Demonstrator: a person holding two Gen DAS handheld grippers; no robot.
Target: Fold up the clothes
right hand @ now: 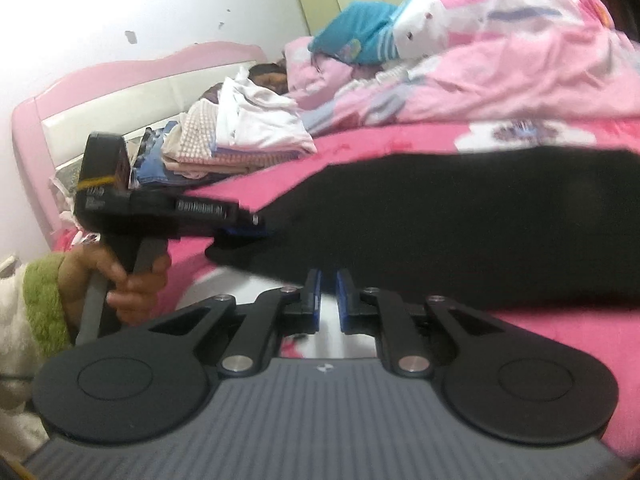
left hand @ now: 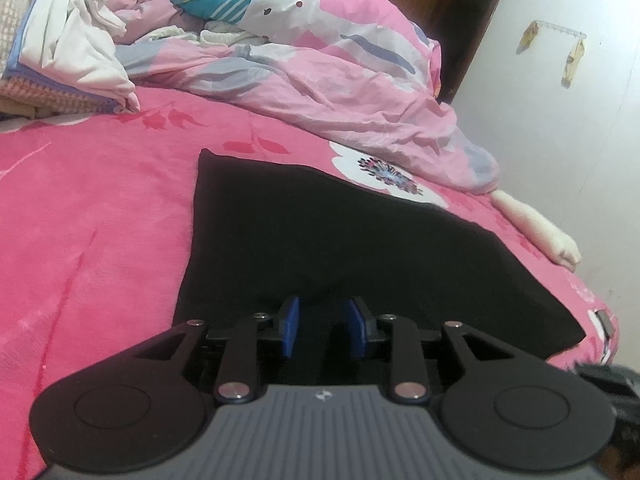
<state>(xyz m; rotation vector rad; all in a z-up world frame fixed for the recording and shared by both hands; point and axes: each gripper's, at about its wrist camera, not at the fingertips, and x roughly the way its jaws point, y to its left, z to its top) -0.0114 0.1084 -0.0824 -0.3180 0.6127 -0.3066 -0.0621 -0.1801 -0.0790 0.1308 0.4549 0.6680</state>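
Blue-padded left tongs (left hand: 325, 326) sit over the near edge of a black garment (left hand: 360, 240), jaws narrowly parted; whether the pads pinch the dark cloth cannot be told from its own camera, though the right wrist view shows them closed on the garment's raised corner. Right tongs (right hand: 328, 294), jaws almost together, nip the garment's near hem (right hand: 460, 220), which hangs lifted off the bed's front edge. Holding two points along one hem suggests the person means to carry that edge across for a fold. A hand (right hand: 132, 280) with a green cuff grips the left tool's handle. Beyond, the garment lies flat on the pink bedsheet (left hand: 100, 200) toward the bed's near right corner. Folded laundry (left hand: 72, 48) is stacked at the far left corner, a rumpled pink quilt (left hand: 340, 80) along the far edge.
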